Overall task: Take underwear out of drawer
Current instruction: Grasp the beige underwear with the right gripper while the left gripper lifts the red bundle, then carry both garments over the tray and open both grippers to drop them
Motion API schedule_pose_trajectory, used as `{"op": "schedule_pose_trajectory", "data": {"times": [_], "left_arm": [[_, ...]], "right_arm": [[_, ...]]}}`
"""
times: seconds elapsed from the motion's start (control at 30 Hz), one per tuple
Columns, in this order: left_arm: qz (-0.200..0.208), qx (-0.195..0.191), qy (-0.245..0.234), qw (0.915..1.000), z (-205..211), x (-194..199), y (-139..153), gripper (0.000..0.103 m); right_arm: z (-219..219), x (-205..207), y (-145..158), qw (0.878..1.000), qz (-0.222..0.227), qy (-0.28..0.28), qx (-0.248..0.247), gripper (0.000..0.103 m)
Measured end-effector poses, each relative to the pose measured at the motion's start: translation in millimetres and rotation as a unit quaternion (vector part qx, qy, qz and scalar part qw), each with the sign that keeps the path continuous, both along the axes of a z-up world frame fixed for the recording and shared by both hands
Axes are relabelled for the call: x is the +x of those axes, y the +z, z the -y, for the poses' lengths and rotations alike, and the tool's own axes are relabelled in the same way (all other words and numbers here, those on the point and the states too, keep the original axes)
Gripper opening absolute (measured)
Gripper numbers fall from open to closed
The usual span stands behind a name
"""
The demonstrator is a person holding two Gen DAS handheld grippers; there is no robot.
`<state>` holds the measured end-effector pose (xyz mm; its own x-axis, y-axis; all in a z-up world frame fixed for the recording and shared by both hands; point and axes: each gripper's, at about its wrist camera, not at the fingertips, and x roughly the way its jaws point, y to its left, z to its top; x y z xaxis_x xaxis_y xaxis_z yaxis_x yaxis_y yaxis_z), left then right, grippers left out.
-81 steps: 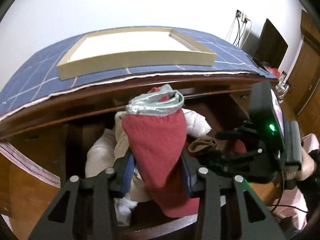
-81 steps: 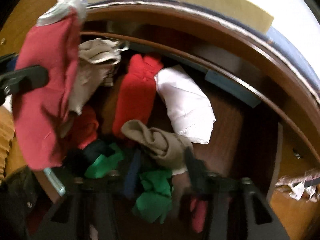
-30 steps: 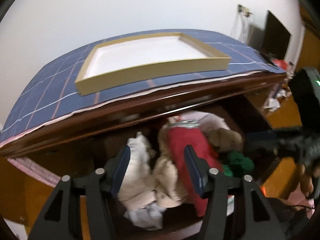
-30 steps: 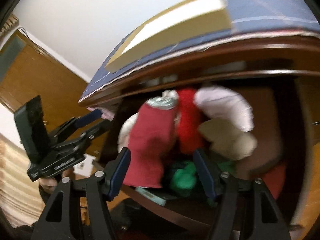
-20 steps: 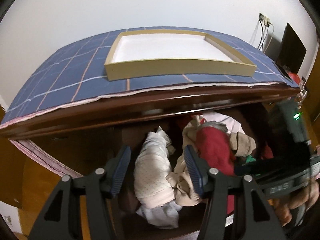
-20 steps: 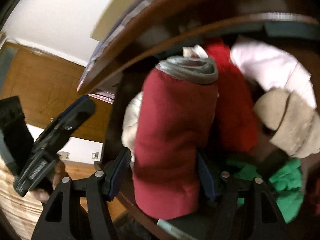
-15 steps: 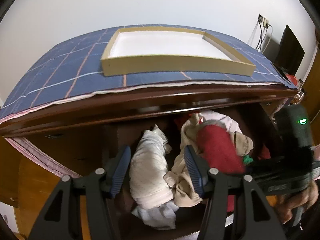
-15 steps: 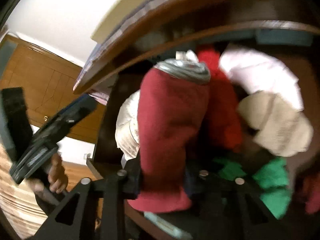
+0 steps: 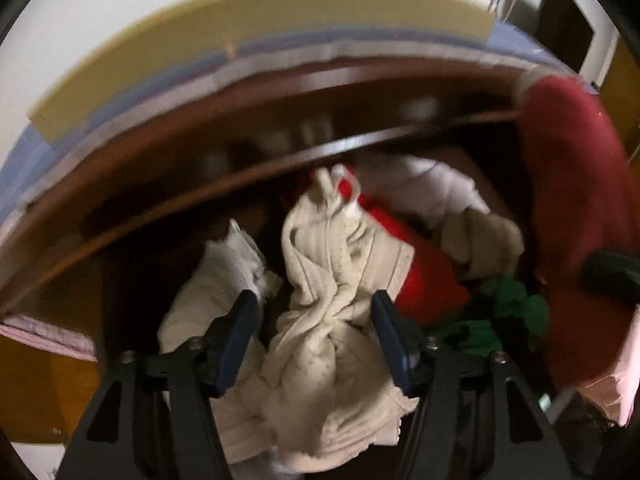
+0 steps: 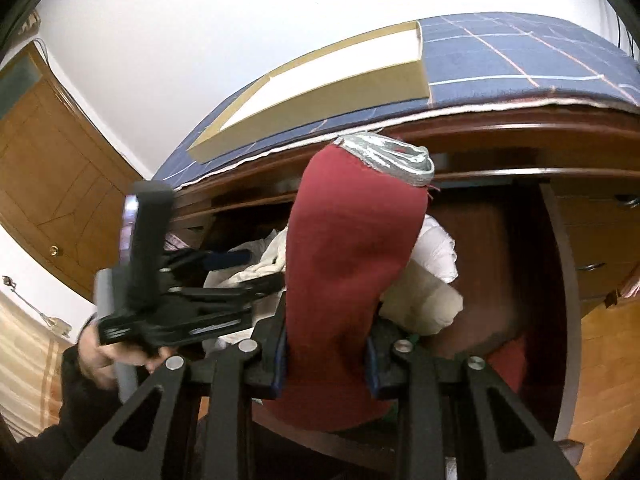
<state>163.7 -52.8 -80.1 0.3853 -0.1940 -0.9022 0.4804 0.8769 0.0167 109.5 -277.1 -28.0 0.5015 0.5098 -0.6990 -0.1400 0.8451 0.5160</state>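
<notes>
Since the earlier frames, the left tongs [image 9: 316, 330] have come down close over the open drawer [image 9: 248, 168], and the right tongs [image 10: 326, 354] have closed on the dark red underwear [image 10: 352, 248], which a moment ago only stood between their spread fingers; now this underwear, with its grey waistband [image 10: 390, 158] on top, is pinched at both sides and stands upright above the near edge of the drawer, lifted clear of the pile; in the left wrist view it shows at the far right. The left tongs are about half open and closing; a cream garment [image 9: 340, 280] lies between their blue pads [image 9: 236, 340], but the pads do not press on it; the view is blurred. Inside the drawer lie also a white bundle [image 9: 208, 292] on the left, a bright red piece [image 9: 424, 280], a beige piece [image 9: 480, 240] and green cloth [image 9: 508, 308] on the right. On the tabletop above, a blue checked cloth [image 10: 500, 56] carries a shallow tan tray [image 10: 320, 96].
</notes>
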Motion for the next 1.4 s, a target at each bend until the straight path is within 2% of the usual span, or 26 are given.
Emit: {"op": "schedule_pose_trajectory", "data": {"times": [0.07, 0.13, 0.2, 0.3, 0.37, 0.43, 0.53, 0.83, 0.97, 1.07, 1.17, 1.27, 1.4], "left_arm": [[-0.024, -0.012, -0.001, 0.9997, 2.6, 1.6, -7.3, 0.045], [-0.015, -0.001, -0.015, 0.9998, 8.6, -3.0, -8.4, 0.045], [-0.009, 0.001, -0.032, 0.9995, 12.9, -9.1, -6.8, 0.038], [-0.008, -0.033, -0.022, 0.9992, 3.4, -11.1, 2.7, 0.025], [-0.005, -0.056, -0.009, 0.9984, -8.0, -12.5, 11.1, 0.023], [0.005, -0.075, 0.001, 0.9972, -19.0, -18.7, 23.3, 0.023], [0.04, -0.105, -0.008, 0.9937, -32.1, -36.9, 53.7, 0.023], [0.121, -0.141, -0.019, 0.9825, -68.3, -61.1, 132.5, 0.023], [0.135, -0.158, -0.008, 0.9781, -83.8, -46.6, 154.9, 0.023], [0.152, -0.157, 0.014, 0.9757, -90.2, -29.2, 169.9, 0.023], [0.163, -0.161, 0.037, 0.9726, -96.2, 1.8, 184.0, 0.023], [0.169, -0.161, 0.057, 0.9707, -95.5, 38.7, 188.9, 0.023], [0.169, -0.151, 0.065, 0.9718, -86.8, 87.3, 188.2, 0.023]], "right_arm": [[3.3, 0.0, 0.7, 1.0, 0.001, 0.001, 0.004, 0.032], [11.6, -3.1, 1.5, 1.0, 0.004, 0.0, 0.004, 0.032], [13.0, -3.7, 1.8, 1.0, 0.004, -0.003, 0.009, 0.032], [14.9, -6.9, 4.7, 1.0, 0.012, -0.009, 0.006, 0.032], [15.4, -8.3, 9.8, 1.0, 0.019, -0.012, 0.003, 0.032], [16.6, -11.1, 15.6, 1.0, 0.026, -0.013, 0.004, 0.032], [17.5, -12.6, 27.9, 0.999, 0.041, -0.012, 0.003, 0.032], [10.6, -4.3, 72.1, 0.997, 0.077, 0.012, 0.004, 0.032], [4.4, 13.9, 92.0, 0.996, 0.091, 0.021, -0.01, 0.032], [-1.4, 36.8, 105.7, 0.995, 0.096, 0.032, -0.014, 0.032], [-6.7, 74.4, 115.2, 0.995, 0.091, 0.038, -0.007, 0.032], [-13.7, 114.5, 116.2, 0.995, 0.089, 0.037, -0.022, 0.032], [-23.6, 176.8, 110.1, 0.998, 0.057, 0.036, -0.015, 0.032]]}}
